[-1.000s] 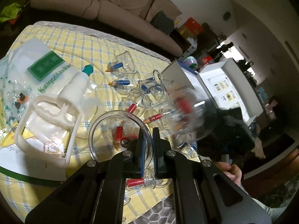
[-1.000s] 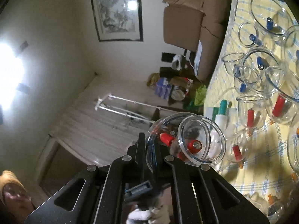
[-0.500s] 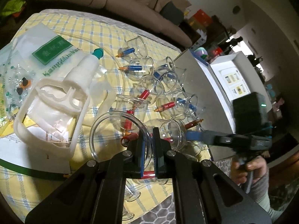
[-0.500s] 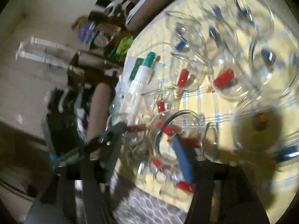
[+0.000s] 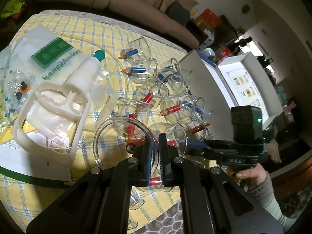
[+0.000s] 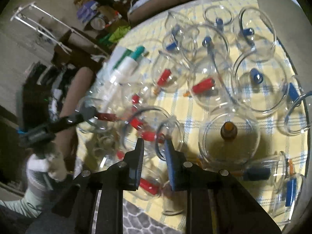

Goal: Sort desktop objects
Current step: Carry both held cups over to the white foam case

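In the left wrist view, the left gripper (image 5: 155,152) is clamped on the rim of a large clear cup (image 5: 124,138), which it holds over the yellow checked tablecloth (image 5: 81,29). A white hand pump (image 5: 58,105) lies to the left on a printed plastic bag (image 5: 44,50). More clear cups with red and blue valves (image 5: 171,108) cluster beyond, beside a white box (image 5: 247,81).

In the right wrist view, which is blurred, the right gripper (image 6: 153,148) has just been closing; its jaws stand narrowly apart with a small clear cup with a red valve (image 6: 167,134) at their tips, and whether the pads touch it cannot be told. Blue-valved cups (image 6: 257,78) lie upper right.
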`<action>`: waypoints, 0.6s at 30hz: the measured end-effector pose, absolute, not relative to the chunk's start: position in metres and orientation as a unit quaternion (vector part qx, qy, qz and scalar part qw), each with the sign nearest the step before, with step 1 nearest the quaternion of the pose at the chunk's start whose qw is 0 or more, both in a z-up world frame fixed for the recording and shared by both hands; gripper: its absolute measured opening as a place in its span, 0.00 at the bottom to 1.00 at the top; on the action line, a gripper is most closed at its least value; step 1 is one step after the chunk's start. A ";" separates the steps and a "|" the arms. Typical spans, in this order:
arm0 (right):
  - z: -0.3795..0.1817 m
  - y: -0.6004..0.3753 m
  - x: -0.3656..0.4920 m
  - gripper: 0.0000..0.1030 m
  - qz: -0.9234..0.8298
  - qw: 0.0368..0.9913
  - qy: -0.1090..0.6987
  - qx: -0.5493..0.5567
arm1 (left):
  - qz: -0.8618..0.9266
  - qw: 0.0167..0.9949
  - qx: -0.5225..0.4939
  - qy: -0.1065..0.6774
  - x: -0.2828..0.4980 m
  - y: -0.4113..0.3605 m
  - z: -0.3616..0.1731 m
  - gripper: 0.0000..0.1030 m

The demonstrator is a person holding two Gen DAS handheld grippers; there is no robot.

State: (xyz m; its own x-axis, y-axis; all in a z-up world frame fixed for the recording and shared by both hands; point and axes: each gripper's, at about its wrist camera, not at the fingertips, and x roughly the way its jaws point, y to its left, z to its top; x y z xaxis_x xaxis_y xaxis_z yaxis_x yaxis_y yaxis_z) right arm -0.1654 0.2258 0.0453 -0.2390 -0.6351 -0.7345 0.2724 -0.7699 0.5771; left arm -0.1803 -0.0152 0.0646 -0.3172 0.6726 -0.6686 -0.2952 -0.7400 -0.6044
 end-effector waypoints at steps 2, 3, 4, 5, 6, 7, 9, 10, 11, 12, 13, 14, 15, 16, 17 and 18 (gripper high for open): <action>0.037 0.227 -0.167 0.21 -0.761 0.309 -0.194 0.537 | 0.788 0.307 -0.499 -0.190 -0.181 -0.015 0.064 0.06; 0.035 0.228 -0.167 0.20 -0.760 0.313 -0.203 0.533 | 0.787 0.307 -0.500 -0.191 -0.181 -0.015 0.063 0.06; 0.034 0.230 -0.167 0.17 -0.759 0.317 -0.212 0.528 | 0.787 0.307 -0.500 -0.192 -0.181 -0.015 0.063 0.06; 0.034 0.233 -0.167 0.14 -0.757 0.320 -0.226 0.524 | 0.786 0.308 -0.500 -0.192 -0.181 -0.015 0.063 0.06; 0.035 0.237 -0.168 0.10 -0.756 0.321 -0.242 0.517 | 0.786 0.310 -0.500 -0.193 -0.180 -0.014 0.064 0.06; 0.038 0.241 -0.167 0.06 -0.758 0.318 -0.252 0.511 | 0.786 0.311 -0.499 -0.192 -0.180 -0.014 0.064 0.06; 0.048 0.244 -0.166 0.06 -0.770 0.309 -0.246 0.502 | 0.786 0.314 -0.497 -0.191 -0.180 -0.014 0.066 0.06; 0.052 0.246 -0.165 0.05 -0.776 0.306 -0.240 0.497 | 0.787 0.314 -0.496 -0.191 -0.180 -0.013 0.067 0.06; 0.058 0.248 -0.163 0.05 -0.780 0.303 -0.236 0.494 | 0.787 0.315 -0.495 -0.191 -0.180 -0.013 0.068 0.06; 0.062 0.250 -0.162 0.05 -0.783 0.300 -0.234 0.492 | 0.787 0.315 -0.494 -0.192 -0.180 -0.013 0.069 0.06; 0.069 0.252 -0.159 0.05 -0.789 0.295 -0.230 0.488 | 0.788 0.314 -0.493 -0.193 -0.180 -0.013 0.070 0.06; 0.073 0.253 -0.157 0.05 -0.794 0.290 -0.222 0.486 | 0.788 0.316 -0.491 -0.196 -0.179 -0.014 0.072 0.06; 0.079 0.253 -0.155 0.05 -0.800 0.285 -0.211 0.483 | 0.788 0.317 -0.489 -0.197 -0.179 -0.015 0.073 0.06; 0.087 0.254 -0.151 0.05 -0.809 0.279 -0.198 0.478 | 0.789 0.319 -0.487 -0.198 -0.178 -0.015 0.075 0.06; 0.092 0.252 -0.149 0.05 -0.813 0.277 -0.191 0.474 | 0.790 0.321 -0.484 -0.198 -0.177 -0.016 0.078 0.06; 0.098 0.252 -0.147 0.05 -0.818 0.276 -0.186 0.470 | 0.791 0.323 -0.480 -0.199 -0.176 -0.017 0.082 0.06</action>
